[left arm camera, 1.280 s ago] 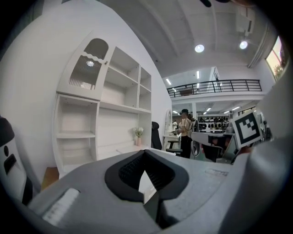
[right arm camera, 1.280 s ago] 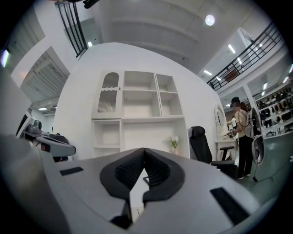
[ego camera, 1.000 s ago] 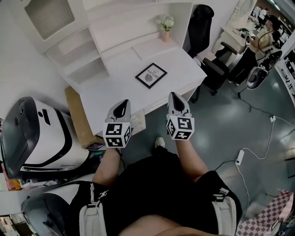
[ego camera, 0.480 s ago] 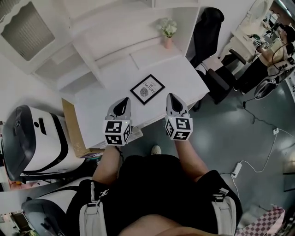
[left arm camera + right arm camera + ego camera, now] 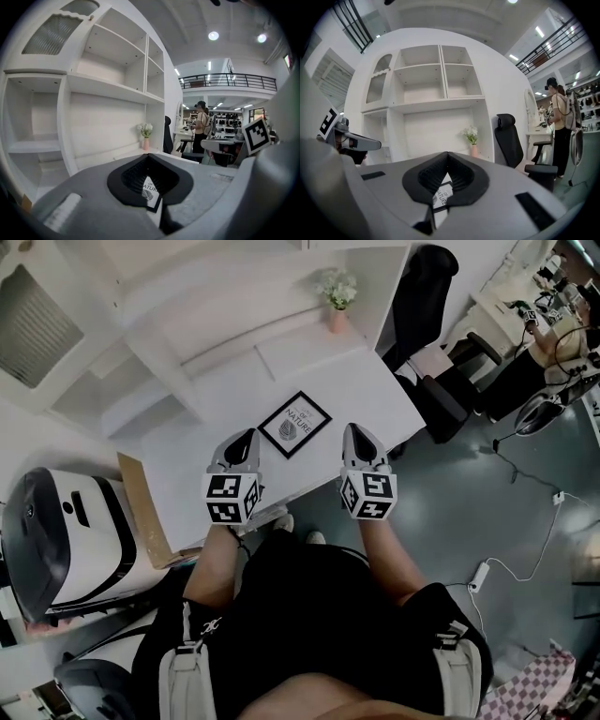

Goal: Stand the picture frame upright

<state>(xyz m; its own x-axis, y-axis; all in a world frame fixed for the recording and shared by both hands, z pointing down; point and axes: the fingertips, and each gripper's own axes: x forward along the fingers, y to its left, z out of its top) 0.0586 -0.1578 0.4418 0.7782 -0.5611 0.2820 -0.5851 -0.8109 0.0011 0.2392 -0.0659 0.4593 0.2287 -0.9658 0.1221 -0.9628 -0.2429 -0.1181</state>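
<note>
Picture frame (image 5: 294,424) lying flat, face up, on the bench (image 5: 225,395), just beyond left tongs (image 5: 245,439) and right tongs (image 5: 357,434), both pinched closed and empty; likely hazard: closed tips merely shoving the seemingly thin frame farther away instead of gripping.

The left gripper (image 5: 148,158) is seen with its jaws closed together at the tips, and nothing is pinched between them. Through the dark hollow just below the tips, part of the picture frame (image 5: 150,193) is seen lying flat ahead of and below the gripper, apart from the jaws. Straight ahead and to the left, a white shelf unit (image 5: 106,89) is seen. A vase of pale flowers (image 5: 146,134) is stood ahead, beyond the frame. A black chair (image 5: 167,136) is placed just right of the vase. Further off to the right, a person (image 5: 201,125) is seen standing. A marker cube (image 5: 257,134) is seen at the right.
</note>
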